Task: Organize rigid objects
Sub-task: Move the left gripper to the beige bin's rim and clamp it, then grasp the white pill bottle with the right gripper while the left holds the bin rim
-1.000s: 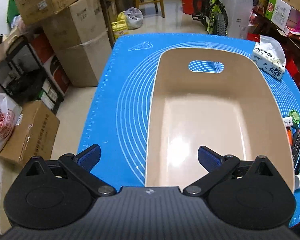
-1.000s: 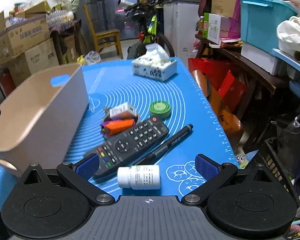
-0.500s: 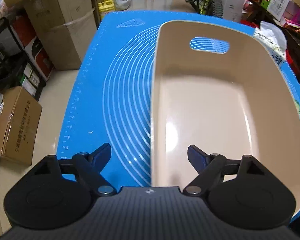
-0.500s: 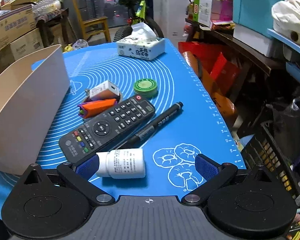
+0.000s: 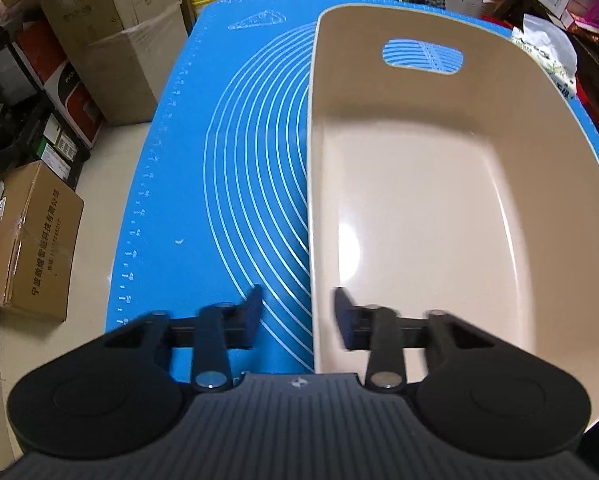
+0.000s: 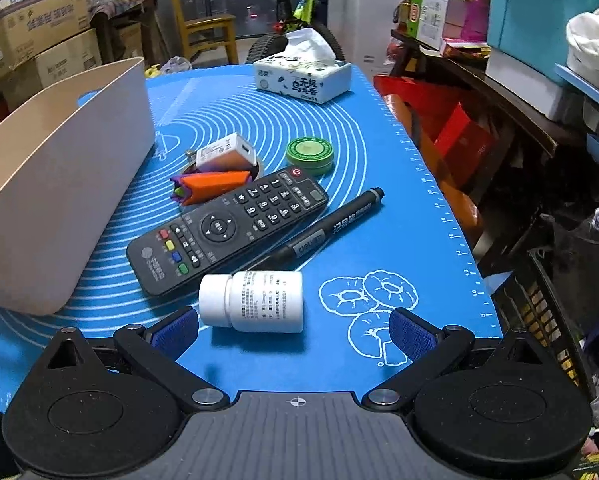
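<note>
The mat (image 6: 379, 168) is bright blue, printed with thin white concentric rings, ruler ticks along its edges and white mushroom outlines near the pill bottle. On it, the bin (image 5: 439, 216) is plain glossy beige. Right of the bin, the remote (image 6: 227, 224) is black with white-marked keys, a red power button and red, yellow, blue and green buttons. Beyond the remote lie an orange and purple piece (image 6: 211, 185), a white charger (image 6: 227, 151) and a green round tin (image 6: 310, 154). The marker (image 6: 331, 226) is black; the pill bottle (image 6: 251, 301) white with dark print. The right gripper (image 6: 294, 332) is black with blue pads.
</note>
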Tool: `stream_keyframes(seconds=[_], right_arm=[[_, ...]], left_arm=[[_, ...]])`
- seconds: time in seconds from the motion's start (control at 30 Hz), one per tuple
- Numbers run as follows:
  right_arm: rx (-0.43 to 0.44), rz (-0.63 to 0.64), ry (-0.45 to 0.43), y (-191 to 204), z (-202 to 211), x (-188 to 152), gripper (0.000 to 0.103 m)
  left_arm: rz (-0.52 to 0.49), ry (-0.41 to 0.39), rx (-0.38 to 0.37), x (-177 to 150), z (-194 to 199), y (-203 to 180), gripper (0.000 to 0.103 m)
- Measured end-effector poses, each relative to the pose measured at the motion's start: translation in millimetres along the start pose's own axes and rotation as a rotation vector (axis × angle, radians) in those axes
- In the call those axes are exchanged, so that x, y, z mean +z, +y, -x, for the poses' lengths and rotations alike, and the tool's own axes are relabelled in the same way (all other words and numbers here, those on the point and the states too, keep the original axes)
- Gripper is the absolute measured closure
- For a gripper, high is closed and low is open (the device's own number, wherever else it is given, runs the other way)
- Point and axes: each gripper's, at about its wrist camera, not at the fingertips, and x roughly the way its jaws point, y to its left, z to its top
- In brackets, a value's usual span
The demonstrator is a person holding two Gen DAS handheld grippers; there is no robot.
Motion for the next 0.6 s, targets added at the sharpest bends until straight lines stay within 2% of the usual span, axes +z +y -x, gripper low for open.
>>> stream_keyframes(seconds=[0.13,0.17,0.2,0.47,0.6], right_arm=[[0.024,-0.008,0.009,-0.8,-4.0,2.1,0.002],[0.026,-0.01,0.009,-0.1,-5.3,3.6,0.002],[0.025,-0.011,0.008,1.2,-6.7,5.0,0.002],[0.007,0.007,0.044,20.2,-32.6,16.7,0.005],[-0.015,0.004,0.081,24.9,-43.8,18.0,0.015]], left_arm=[[0.005,0.009,-0.022,-1.2,-1.2,1.4,0.087],[0.007,0.011,-0.037,-1.5,-1.4,1.9,0.095],[0.012,0.013,-0.059,-2.1,-1.6,1.9,0.1],[0.018,0.013,-0.06,-2.7,-2.0,-0.4,0.1],[0.019,0.013,-0.06,-2.6,-2.1,0.0,0.1]])
